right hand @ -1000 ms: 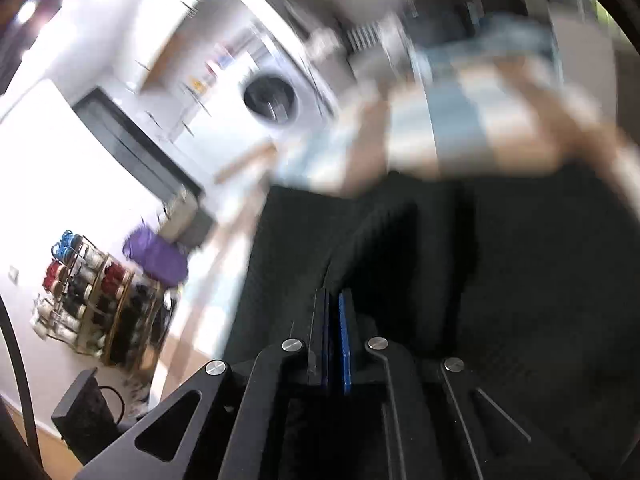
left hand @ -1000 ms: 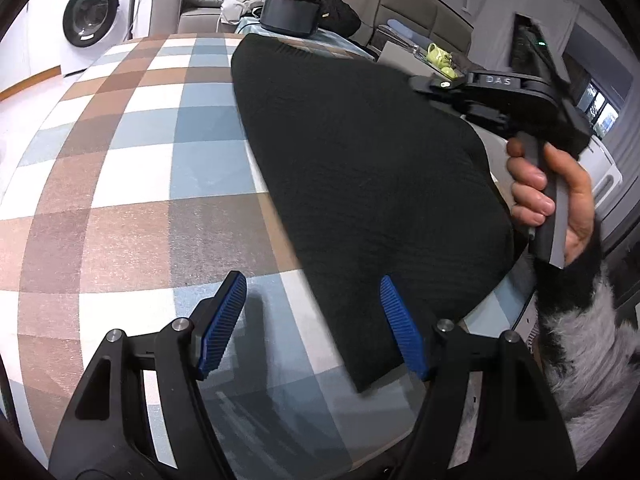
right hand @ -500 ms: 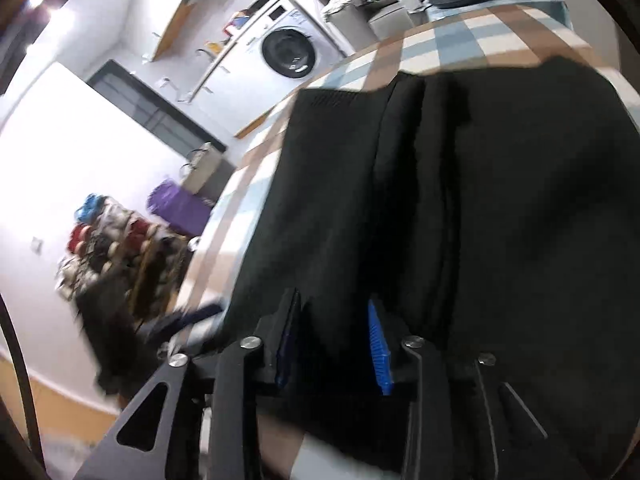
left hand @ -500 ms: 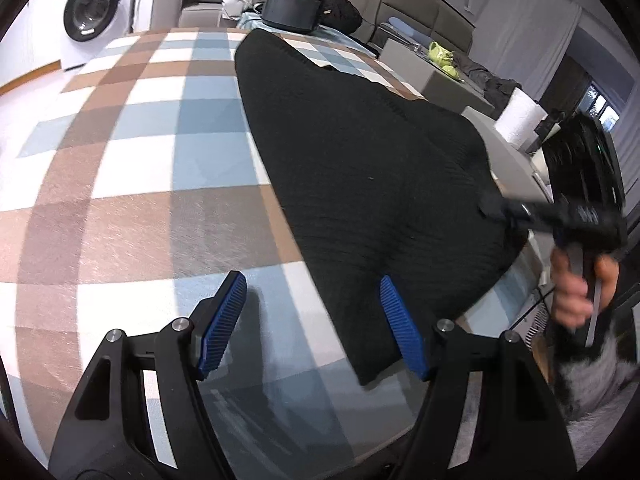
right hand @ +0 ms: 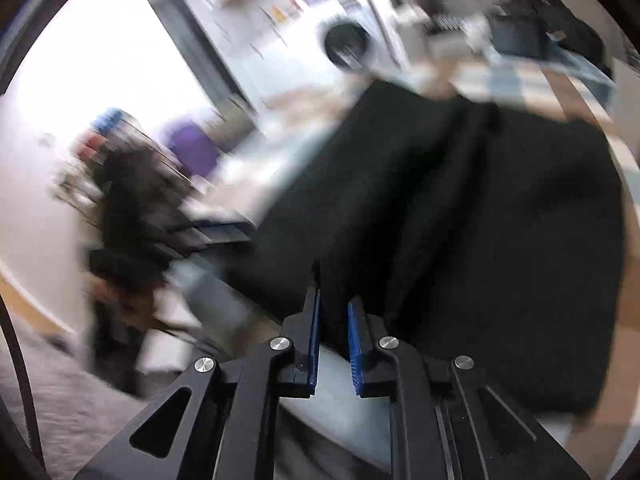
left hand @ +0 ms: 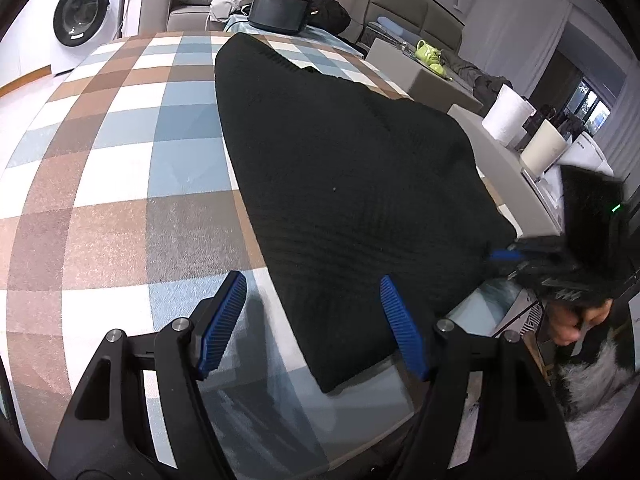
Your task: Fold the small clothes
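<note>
Left cam: my left gripper (left hand: 312, 328) is spread wide w/ nothing in it, hovering at the near corner of the black knit (left hand: 344, 184) lying flat on the checked cloth (left hand: 120, 168). Right cam, blurry: right gripper (right hand: 332, 336) has pads slightly parted around the knit's edge, grip unclear; I'd close firmly, then lift both corners evenly

My table (left hand: 120, 184) wears a checked cloth of brown, blue and white squares, and it runs away from me toward the far edge. On it lies the black knit garment (left hand: 340, 184), spread flat in a long wedge, its near corner reaching the table's front edge and its right side at the right-hand edge. A dark box-shaped container (left hand: 278, 10) stands at the far end.
</note>
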Tool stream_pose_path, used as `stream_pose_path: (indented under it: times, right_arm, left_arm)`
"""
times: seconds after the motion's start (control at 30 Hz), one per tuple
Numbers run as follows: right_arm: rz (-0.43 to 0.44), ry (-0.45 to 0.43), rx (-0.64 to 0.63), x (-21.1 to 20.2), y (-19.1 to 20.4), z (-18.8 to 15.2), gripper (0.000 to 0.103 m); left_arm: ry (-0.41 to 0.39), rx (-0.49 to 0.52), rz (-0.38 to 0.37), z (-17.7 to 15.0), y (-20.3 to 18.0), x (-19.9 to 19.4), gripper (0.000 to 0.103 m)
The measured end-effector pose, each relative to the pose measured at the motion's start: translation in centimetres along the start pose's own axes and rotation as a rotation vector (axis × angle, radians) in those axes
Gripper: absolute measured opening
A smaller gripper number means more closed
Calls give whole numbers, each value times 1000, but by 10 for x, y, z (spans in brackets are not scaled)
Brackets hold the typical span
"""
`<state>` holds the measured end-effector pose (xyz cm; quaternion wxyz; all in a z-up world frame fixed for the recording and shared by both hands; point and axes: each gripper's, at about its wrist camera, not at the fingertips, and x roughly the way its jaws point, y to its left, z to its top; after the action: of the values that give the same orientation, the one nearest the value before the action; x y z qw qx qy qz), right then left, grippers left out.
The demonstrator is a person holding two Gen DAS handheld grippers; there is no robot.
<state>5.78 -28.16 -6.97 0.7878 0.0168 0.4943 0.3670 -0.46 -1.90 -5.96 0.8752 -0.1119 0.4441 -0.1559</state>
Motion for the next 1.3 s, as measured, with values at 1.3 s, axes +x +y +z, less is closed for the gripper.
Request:
stream_pose_path:
  times: [1.3]
  right_arm:
    - [-155,-32,-205,-19,18,-14,9]
  left_arm:
    - [61,94,113,-6,2,6,68]
